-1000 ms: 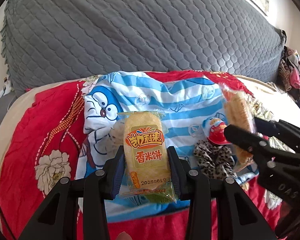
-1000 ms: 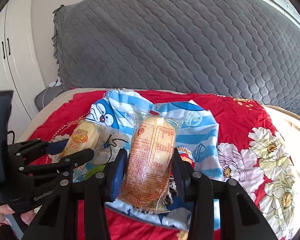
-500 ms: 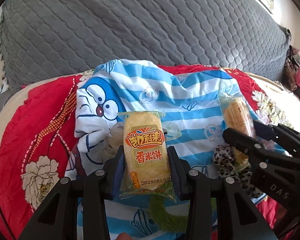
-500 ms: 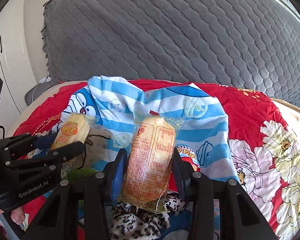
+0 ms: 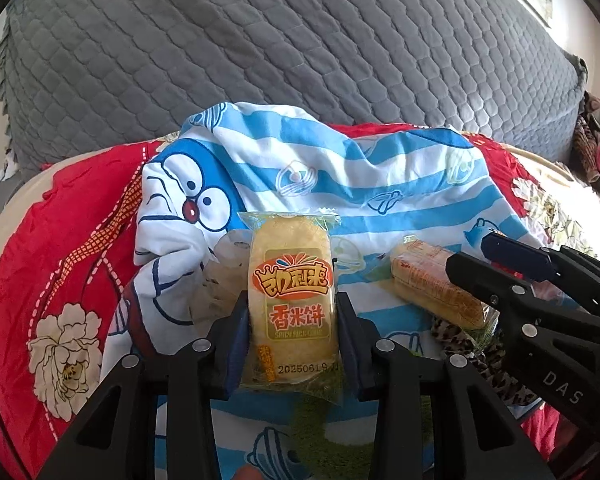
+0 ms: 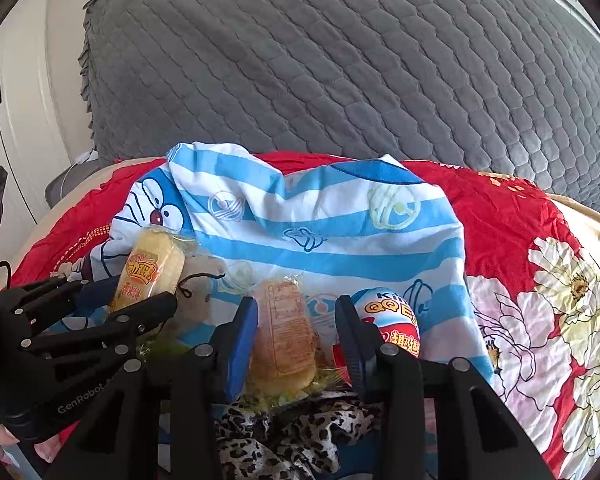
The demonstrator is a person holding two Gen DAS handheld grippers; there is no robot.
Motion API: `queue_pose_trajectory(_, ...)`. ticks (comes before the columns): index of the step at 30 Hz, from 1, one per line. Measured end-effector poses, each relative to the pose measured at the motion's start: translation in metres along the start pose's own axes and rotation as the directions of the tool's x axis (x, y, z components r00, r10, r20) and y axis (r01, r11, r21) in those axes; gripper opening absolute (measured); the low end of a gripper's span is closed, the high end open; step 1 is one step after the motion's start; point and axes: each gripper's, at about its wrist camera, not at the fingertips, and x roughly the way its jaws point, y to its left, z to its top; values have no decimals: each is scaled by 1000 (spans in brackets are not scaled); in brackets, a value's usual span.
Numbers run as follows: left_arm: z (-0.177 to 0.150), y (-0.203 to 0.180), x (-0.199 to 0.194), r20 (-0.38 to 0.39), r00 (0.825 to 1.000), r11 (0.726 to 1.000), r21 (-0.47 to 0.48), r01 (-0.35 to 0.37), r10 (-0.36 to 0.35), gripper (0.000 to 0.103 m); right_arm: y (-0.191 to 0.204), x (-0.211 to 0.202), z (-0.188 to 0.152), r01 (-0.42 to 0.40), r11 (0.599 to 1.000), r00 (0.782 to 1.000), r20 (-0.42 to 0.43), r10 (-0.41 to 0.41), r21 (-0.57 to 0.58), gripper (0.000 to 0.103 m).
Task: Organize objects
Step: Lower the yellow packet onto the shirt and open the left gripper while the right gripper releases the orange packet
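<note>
Snack packs: two, one at each claw.
Left claw (image 5: 292,312): pinched the upright rice cracker pack (image 5: 291,300).
Right claw (image 6: 296,320): fingers spread, second pack (image 6: 286,336) lying loose between them on the striped cloth (image 6: 320,232).

The rice cracker packet (image 5: 292,304) in the left gripper (image 5: 292,340) is wrapped in shiny, crinkly clear plastic film with a glossy printed label, and the second packet (image 6: 286,336) between the right gripper's (image 6: 296,336) fingers has the same slick film. Both grippers look like matt black hard plastic with small bright metal screw heads and smooth blue pads (image 6: 244,332). Under them lie soft matt cloths: a striped cartoon sheet (image 5: 340,184), a red flowered cover (image 6: 512,232), a leopard-print fabric (image 6: 292,436) and a quilted grey velvety spread (image 5: 300,48), with a glossy plastic egg (image 6: 392,320) alongside.
</note>
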Motion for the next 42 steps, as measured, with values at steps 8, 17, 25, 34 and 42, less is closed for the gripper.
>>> queue_pose_trajectory(8, -6, 2, 8, -29, 1000, 1000, -10, -8, 8, 41, -2, -2, -2, -8, 1000, 1000, -4, 8, 3, 41)
queue_pose_trajectory(17, -7, 2, 0, -11, 1000, 1000, -11, -13, 12, 42, -2, -5, -4, -11, 1000, 1000, -4, 11, -2, 41)
queue_pose_trajectory(25, -10, 10, -6, -10, 1000, 1000, -27, -12, 12, 61, -1, -8, -5, -8, 1000, 1000, -8, 8, -16, 44)
queue_pose_trajectory(34, -10, 16, -16, 5, 1000, 998, -59, -18, 18, 73, 2, -12, -5, -3, 1000, 1000, -3, 2, -31, 55)
queue_pose_trajectory(42, -13, 14, -23, 1, 1000, 998, -56, -23, 23, 75, -1, -18, -7, 14, 1000, 1000, 3, -14, -28, 63)
